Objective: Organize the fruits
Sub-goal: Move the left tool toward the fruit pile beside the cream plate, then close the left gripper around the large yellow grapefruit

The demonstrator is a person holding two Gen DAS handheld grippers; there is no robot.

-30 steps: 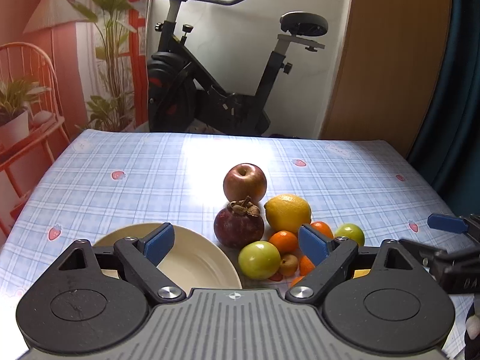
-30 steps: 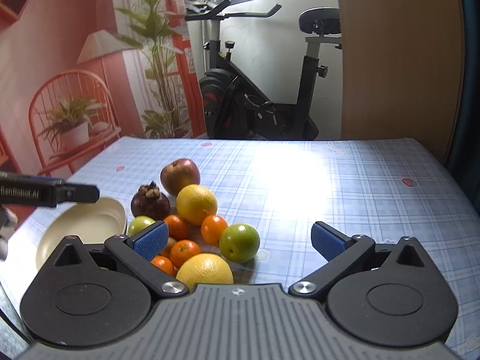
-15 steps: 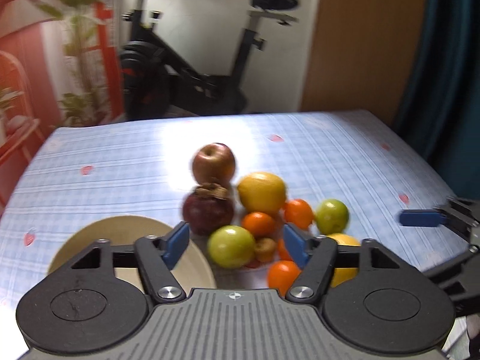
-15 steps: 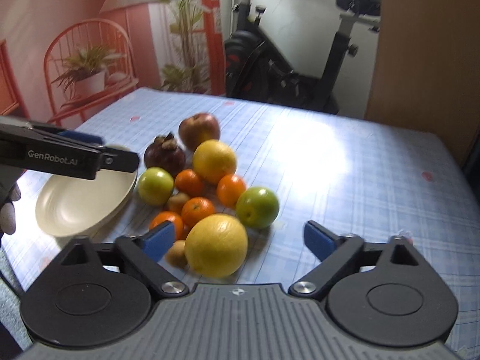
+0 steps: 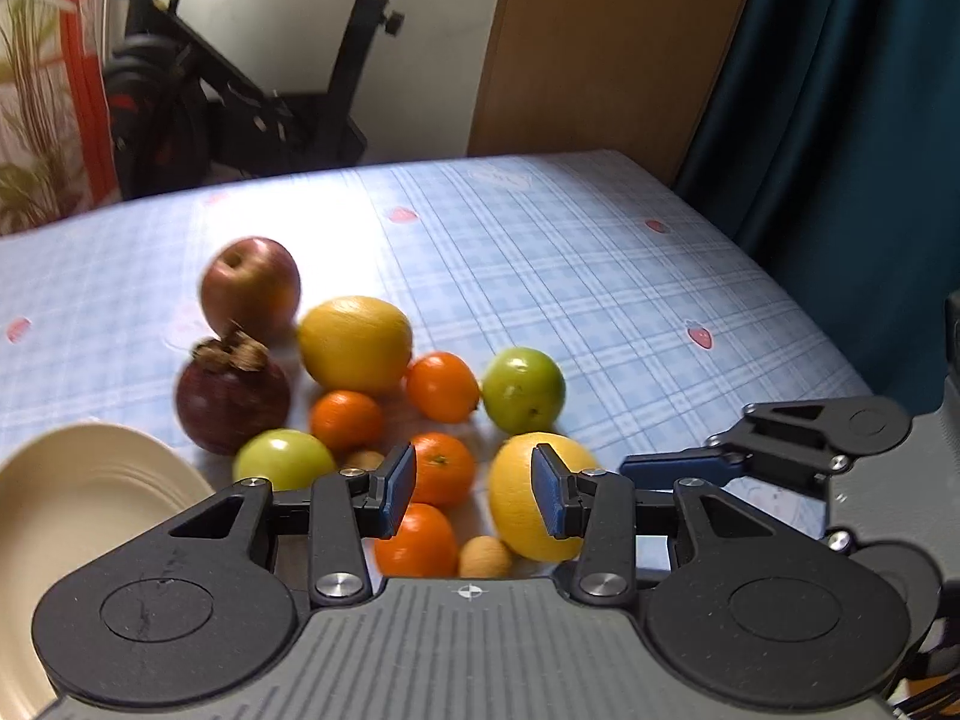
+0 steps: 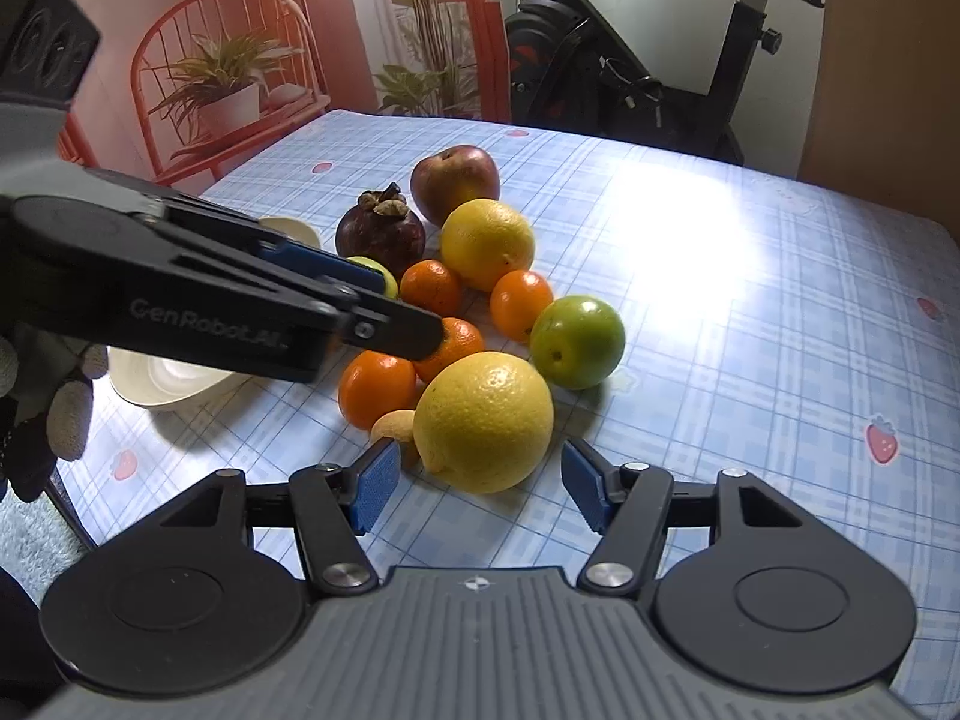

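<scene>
My left gripper (image 5: 474,495) has its blue-padded jaws parted to a moderate gap and holds nothing; it hangs above the near edge of the fruit cluster, and between its pads I see a small orange tangerine (image 5: 441,468), with a second tangerine (image 5: 414,543) at its 6 o'clock and a small tan round fruit (image 5: 485,558) just beside that. My right gripper (image 6: 477,483) stands wide and empty, with the large yellow pebbled citrus (image 6: 483,420) just ahead of the gap, not touched by either pad as far as I can tell. That citrus is slightly oblong, its long axis running from 7 to 1 o'clock in the right wrist view, with a small nub at the 7 o'clock end. All the fruit lies clustered on the blue plaid tablecloth with strawberry prints (image 6: 750,312). From the large citrus: a green round apple-like fruit (image 6: 577,341) at 1 o'clock, apart from it; a second yellow lemon-like fruit (image 6: 487,243) at 12; a dark purple mangosteen with brown calyx (image 6: 381,231) at 11, calyx pointing up; a red apple (image 6: 455,183) behind it, stem dimple up. A cream round plate (image 5: 78,516) sits at 9 o'clock of the cluster, close to a second green fruit (image 5: 282,462). The left wrist view is motion-blurred.
</scene>
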